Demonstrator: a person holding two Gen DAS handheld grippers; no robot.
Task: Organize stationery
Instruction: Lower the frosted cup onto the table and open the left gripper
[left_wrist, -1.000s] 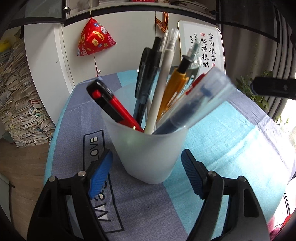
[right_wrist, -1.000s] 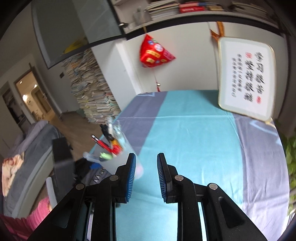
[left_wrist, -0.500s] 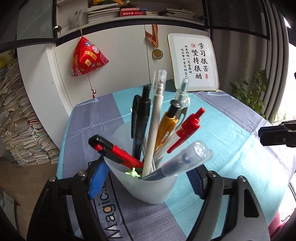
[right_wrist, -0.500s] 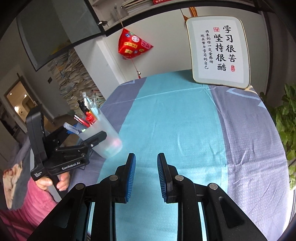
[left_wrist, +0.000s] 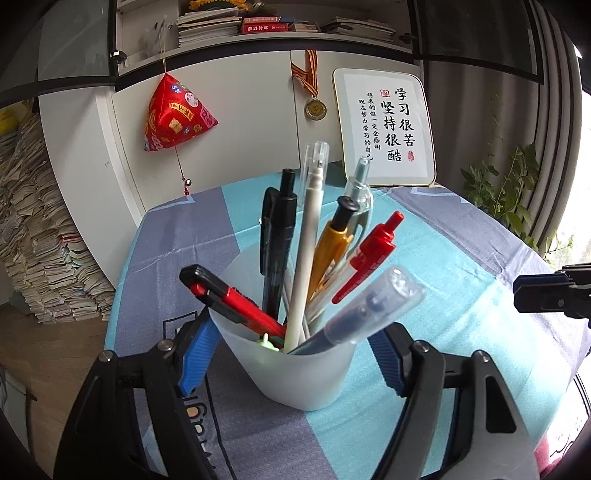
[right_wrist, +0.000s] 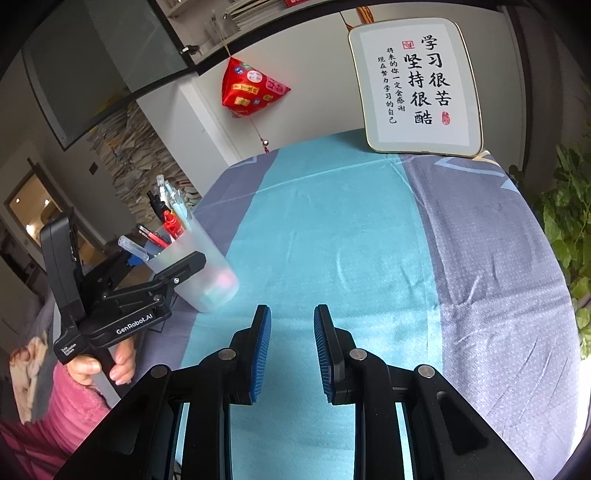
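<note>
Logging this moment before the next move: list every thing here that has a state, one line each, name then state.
left gripper: open, pads either side of the cup, gaps showing.
right gripper: open, nothing between the pads.
pen cup: upright on the tablecloth, full of pens.
red utility knife: in the cup, leaning left.
white pen: capped, standing in the cup.
framed calligraphy: propped upright at the far table edge.

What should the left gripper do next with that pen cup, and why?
Probably ease straight back from the pen cup. The cup stands on the tablecloth with all the pens inside, and the left gripper is open with its pads either side of the cup, apparently not squeezing it. The right gripper is open, empty and well clear. A sideways pull could tip the cup.
</note>
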